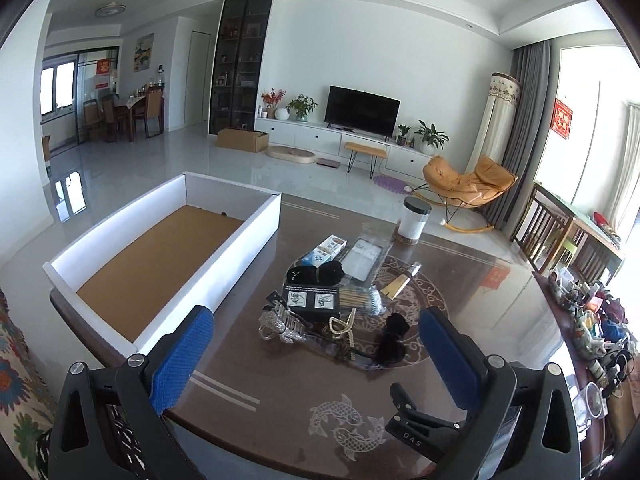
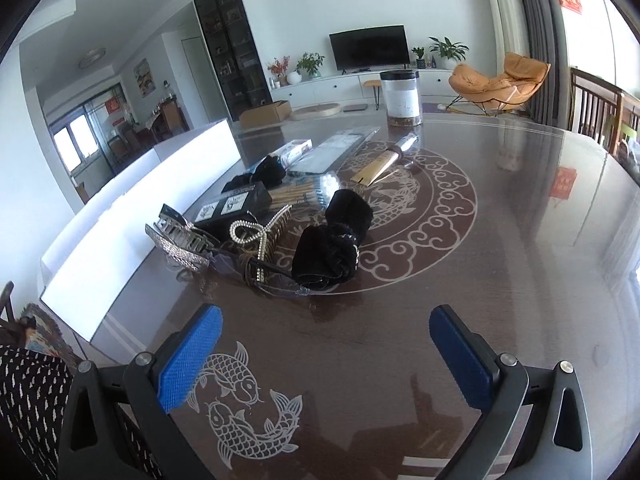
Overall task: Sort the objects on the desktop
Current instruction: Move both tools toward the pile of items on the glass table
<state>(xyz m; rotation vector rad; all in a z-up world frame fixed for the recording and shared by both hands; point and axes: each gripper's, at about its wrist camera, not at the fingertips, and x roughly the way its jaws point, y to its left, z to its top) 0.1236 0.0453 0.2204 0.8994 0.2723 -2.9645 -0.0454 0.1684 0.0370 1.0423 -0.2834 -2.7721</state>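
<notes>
While both claws, left claw (image 1: 316,356) and right claw (image 2: 326,354), stand wide apart and empty, sorting has not begun. The white cardboard box with brown floor (image 1: 160,264), left of them, holds nothing; the small pile of black velvet scrunchies and glittery hair clips (image 2: 280,232) waits ahead.

The right gripper (image 2: 326,354) hangs over the dark glossy table (image 2: 500,240), jaws spread wide with nothing between them — only the fish motif (image 2: 244,412) beneath. At about twelve o'clock from it lies a black velvet scrunchie (image 2: 334,242), with a pearl hair clip (image 2: 260,236) and a silver claw clip (image 2: 180,236) towards eleven. A black box (image 2: 236,210) sits just behind them. A long white tray (image 2: 132,216) runs along ten o'clock — a clear canister (image 2: 401,98) stands far off at one.
</notes>
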